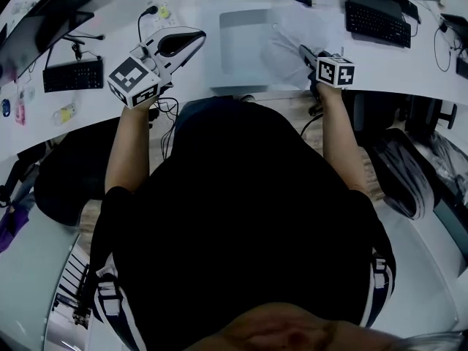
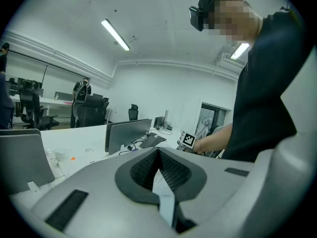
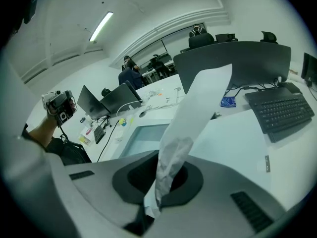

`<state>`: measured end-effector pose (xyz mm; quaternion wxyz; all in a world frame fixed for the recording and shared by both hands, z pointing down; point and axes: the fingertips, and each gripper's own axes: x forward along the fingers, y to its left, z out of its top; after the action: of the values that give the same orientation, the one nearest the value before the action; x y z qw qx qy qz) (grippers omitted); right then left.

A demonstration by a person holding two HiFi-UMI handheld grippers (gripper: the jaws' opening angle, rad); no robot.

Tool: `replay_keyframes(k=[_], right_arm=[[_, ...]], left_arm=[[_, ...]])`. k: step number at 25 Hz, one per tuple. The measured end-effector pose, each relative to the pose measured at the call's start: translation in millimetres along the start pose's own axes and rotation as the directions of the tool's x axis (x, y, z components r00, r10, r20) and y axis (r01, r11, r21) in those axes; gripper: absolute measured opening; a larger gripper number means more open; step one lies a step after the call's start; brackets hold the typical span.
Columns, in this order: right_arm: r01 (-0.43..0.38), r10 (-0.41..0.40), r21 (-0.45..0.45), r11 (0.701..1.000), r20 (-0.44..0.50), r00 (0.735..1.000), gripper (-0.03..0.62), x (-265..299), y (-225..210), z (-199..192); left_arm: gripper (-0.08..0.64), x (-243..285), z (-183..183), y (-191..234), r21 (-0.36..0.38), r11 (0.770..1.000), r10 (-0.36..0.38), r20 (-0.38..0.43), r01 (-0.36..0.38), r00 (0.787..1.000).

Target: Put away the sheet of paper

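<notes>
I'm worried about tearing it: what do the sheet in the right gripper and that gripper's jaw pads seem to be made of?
The sheet looks like thin white matte paper: it crumples where the right gripper pinches it and curves limply beyond. The jaw pads look like dark, dull rubber or soft plastic; the look alone doesn't settle which.

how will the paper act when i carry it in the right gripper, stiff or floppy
Probably floppy: the paper bends and twists above the right gripper rather than standing flat. Likely easy to crease: it looks crumpled where the shut jaws pinch it. It seems light, so a quick swing may make it flap.
</notes>
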<state>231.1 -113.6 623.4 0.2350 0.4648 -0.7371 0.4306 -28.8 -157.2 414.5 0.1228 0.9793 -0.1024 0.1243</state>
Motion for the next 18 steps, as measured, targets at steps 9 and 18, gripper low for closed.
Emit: replay_keyframes(k=[9, 18], right_arm=[[0.021, -0.022, -0.022, 1.000, -0.083, 0.996, 0.015, 24, -17, -12], [0.009, -0.015, -0.039, 0.999, -0.140, 0.990, 0.015, 46, -25, -19]], left_arm=[[0.020, -1, -6, 11, -0.023, 1.000, 0.014, -0.008, -0.014, 1.000], [0.021, -9, -8, 20, -0.037, 0.998, 0.058, -0.012, -0.058, 0.998]])
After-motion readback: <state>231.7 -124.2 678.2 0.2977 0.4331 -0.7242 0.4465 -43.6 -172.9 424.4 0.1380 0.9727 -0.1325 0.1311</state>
